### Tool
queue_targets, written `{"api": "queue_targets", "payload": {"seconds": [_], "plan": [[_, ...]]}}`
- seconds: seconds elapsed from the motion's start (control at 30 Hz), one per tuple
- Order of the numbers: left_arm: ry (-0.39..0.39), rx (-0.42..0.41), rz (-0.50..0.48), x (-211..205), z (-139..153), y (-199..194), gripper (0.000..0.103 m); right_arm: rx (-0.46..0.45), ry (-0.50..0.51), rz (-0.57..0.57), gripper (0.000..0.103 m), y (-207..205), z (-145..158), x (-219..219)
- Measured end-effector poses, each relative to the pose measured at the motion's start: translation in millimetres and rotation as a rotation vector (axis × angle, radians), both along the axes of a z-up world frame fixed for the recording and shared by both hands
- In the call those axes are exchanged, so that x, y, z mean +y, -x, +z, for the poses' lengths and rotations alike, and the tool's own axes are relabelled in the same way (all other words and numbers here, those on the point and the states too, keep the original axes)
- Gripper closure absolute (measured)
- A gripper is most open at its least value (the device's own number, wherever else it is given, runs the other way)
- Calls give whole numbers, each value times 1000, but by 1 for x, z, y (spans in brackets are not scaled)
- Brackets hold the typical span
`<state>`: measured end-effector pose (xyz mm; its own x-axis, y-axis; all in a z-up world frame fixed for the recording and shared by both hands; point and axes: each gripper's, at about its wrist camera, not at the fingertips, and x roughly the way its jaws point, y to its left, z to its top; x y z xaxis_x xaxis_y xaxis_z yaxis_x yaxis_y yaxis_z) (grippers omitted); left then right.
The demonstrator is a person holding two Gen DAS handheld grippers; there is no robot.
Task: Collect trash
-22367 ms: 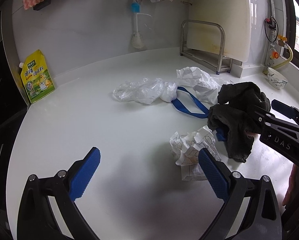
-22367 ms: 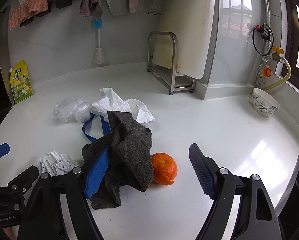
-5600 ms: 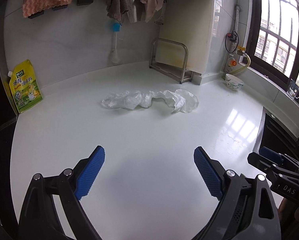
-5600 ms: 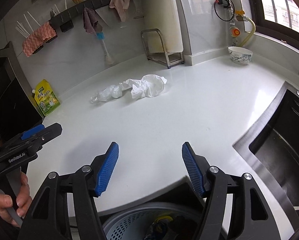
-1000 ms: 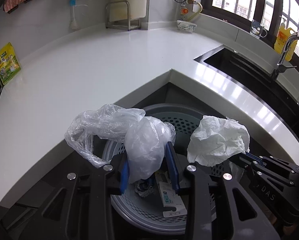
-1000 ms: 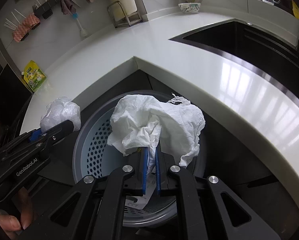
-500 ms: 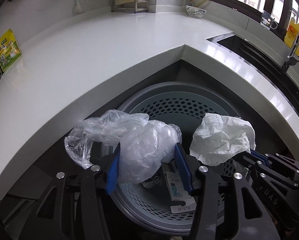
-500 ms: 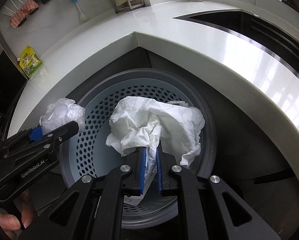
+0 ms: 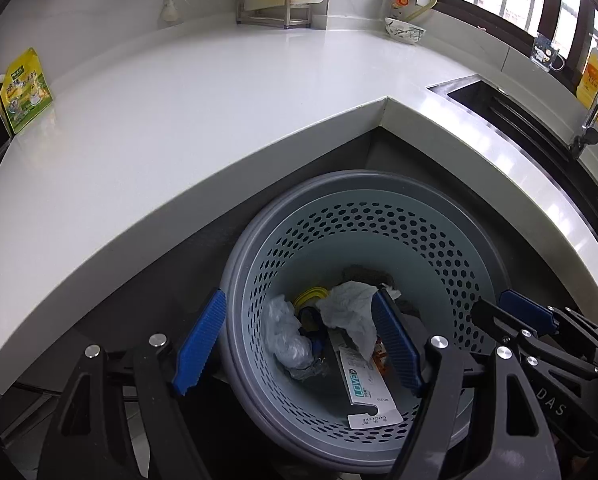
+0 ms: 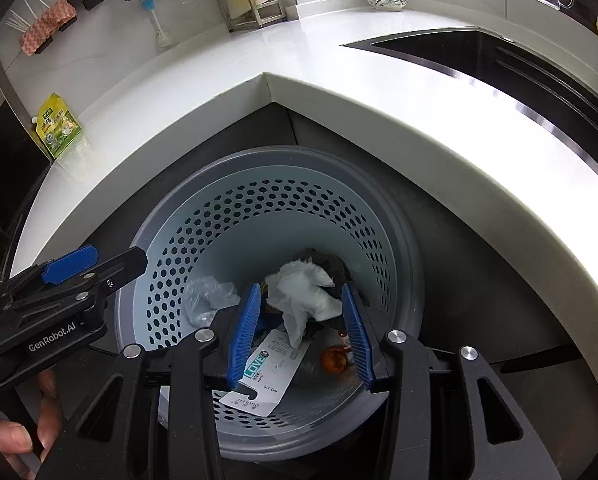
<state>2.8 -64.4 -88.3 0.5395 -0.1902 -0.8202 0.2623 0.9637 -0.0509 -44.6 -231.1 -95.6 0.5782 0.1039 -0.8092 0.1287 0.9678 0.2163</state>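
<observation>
Both claws hang over a perforated grey waste basket (image 9: 431, 240) that stands on the floor in the notch of an L-shaped white table (image 9: 219, 92). The left claw (image 9: 299, 340) is spread wide and grips nothing; its left blue pad lies outside the basket rim and its right pad over the basket interior. The right claw (image 10: 301, 326) is also spread, less widely, and empty, with both pads above the basket contents.

At the basket bottom lie the collected items: a crumpled white paper (image 10: 303, 288), a clear plastic bag (image 9: 285, 338) just beside it on the left, a white printed card (image 10: 267, 368) marked "LOVE", a small orange fruit (image 10: 333, 360) near the right pad, and a dark cloth (image 10: 323, 260) partly under the paper. A yellow ring and blue strip show between bag and paper in the left view.

On the table stand a yellow-green pouch (image 9: 23, 90) at the far left, a steel rack (image 9: 273, 0) by the wall, and a patterned bowl (image 9: 405, 30). A sink (image 10: 479, 56) is set into the right arm of the table.
</observation>
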Motion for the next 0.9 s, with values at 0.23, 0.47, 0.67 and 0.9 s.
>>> {"api": "queue_targets", "payload": {"seconds": [0.23,0.47,0.67,0.9], "plan": [[-1,-18,6,5,4,2,28,-2,-2,4,56,0,0,4],[2,-31,7,6,9,4,26,-19,8,8,52,1,3,8],[-1,-43,9,7,12,5,24,-23,6,-2,49,1,5,7],[-2,-51,15,7,13,6,23,-29,10,-8,47,1,6,6]]}}
